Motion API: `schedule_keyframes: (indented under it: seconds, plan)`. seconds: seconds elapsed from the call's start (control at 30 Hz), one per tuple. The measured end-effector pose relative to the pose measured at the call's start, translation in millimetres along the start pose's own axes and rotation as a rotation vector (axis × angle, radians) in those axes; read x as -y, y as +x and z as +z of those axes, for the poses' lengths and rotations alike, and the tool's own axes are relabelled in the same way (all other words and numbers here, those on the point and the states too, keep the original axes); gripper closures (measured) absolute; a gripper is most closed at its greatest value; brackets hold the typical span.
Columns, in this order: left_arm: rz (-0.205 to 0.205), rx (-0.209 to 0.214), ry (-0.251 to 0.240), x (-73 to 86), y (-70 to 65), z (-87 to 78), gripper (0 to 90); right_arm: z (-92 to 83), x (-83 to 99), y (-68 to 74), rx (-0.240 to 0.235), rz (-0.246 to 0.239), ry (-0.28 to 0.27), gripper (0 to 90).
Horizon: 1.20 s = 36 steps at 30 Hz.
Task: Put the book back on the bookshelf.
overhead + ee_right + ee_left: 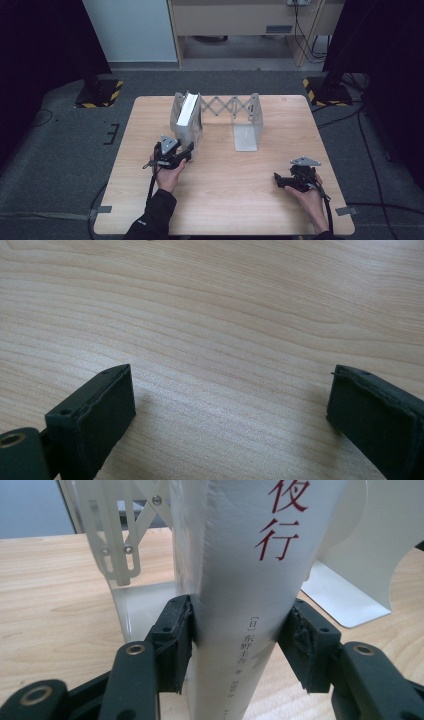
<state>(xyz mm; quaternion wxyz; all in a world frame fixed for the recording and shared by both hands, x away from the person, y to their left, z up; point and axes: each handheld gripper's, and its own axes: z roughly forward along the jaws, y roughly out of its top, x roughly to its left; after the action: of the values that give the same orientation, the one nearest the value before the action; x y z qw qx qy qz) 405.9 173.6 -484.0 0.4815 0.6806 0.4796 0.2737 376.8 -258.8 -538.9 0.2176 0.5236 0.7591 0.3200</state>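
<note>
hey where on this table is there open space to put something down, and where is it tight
Free: the bare wood of the table between the left tongs and right tongs, plus the right side beyond the bookend. Crowded: the far left-centre, where the book stands in the folding rack with the left tongs closed on its spine.

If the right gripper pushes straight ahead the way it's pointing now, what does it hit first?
Probably the wooden tabletop. The right gripper has its jaws open and angled down at bare wood, with nothing between or ahead of them. In the high view it points left across open table, though depth is hard to judge.
</note>
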Motion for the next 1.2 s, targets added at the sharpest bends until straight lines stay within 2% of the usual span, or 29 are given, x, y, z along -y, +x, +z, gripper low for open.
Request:
schedule_keyframes:
  seconds: [0.27,0.47,0.8,1.0,1.2]
  plan:
    - [-0.003,-0.002,-0.028,-1.1,-2.8,13.4,46.2,0.1,-0.1,0.1,-0.001,0.0,0.0,5.5]
    - [0.014,0.0,0.0,-8.7,-3.2,22.5,44.9,0.1,-0.1,0.1,-0.001,0.0,0.0,5.5]
    - [0.006,0.015,-0.048,-6.4,0.3,33.8,43.7,0.2,-0.2,0.0,-0.002,-0.001,0.0,5.5]
    - [0.03,0.009,-0.016,-13.6,0.5,40.6,42.9,0.2,-0.2,0.0,-0.002,-0.001,0.0,5.5]
    - [0.034,0.011,-0.019,-12.8,-0.5,42.3,42.1,0.2,-0.2,0.1,-0.002,-0.001,0.0,5.5]
